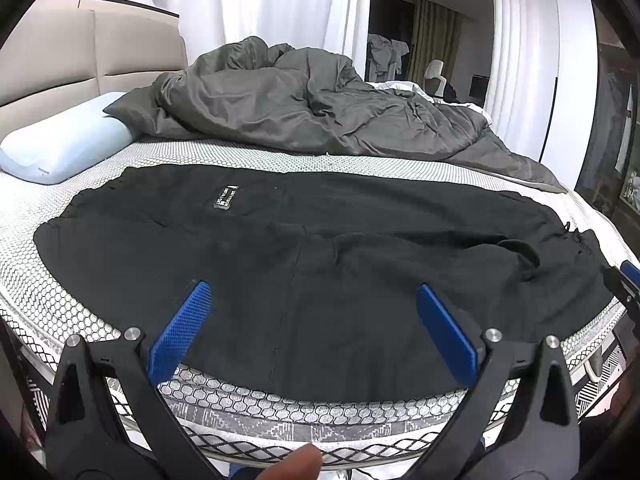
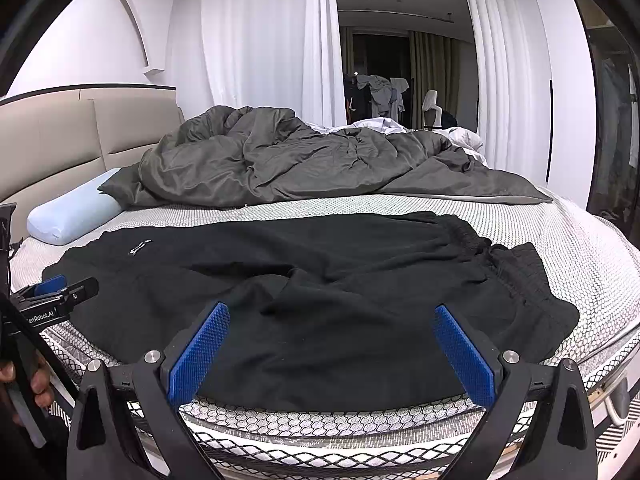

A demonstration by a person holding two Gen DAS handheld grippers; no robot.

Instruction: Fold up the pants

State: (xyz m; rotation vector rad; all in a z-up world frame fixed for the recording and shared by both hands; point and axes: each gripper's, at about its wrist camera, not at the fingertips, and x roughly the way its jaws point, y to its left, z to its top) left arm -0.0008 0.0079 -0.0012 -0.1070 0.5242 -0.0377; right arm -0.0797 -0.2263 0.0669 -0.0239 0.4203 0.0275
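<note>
- Lying spread across the near half of the bed, the black fabric pants [image 1: 320,260] rest flat on the white honeycomb-patterned mattress [image 1: 240,156], legs toward the left and elastic waistband [image 2: 516,268] toward the right.
- A small black label with white lettering [image 1: 226,199] sits on the far leg.
- The near leg is rumpled where it meets the seat, with soft creases [image 2: 304,292] in the cloth.
- The left gripper [image 1: 312,292] hovers at the near edge of the pants, its blue textured fingers [image 1: 180,336] spread wide and holding nothing.
- The right gripper [image 2: 332,312] sits likewise at the near edge, closer to the waistband, blue pads [image 2: 464,356] wide apart and empty.
- A fingertip [image 1: 292,462] shows at the bottom of the left wrist view.
- Beyond the pants lie a crumpled dark grey duvet [image 1: 320,100] and a pale blue pillow [image 1: 64,144] against the beige padded headboard [image 1: 60,56].
- White curtains [image 2: 256,32] hang behind the bed.
</note>
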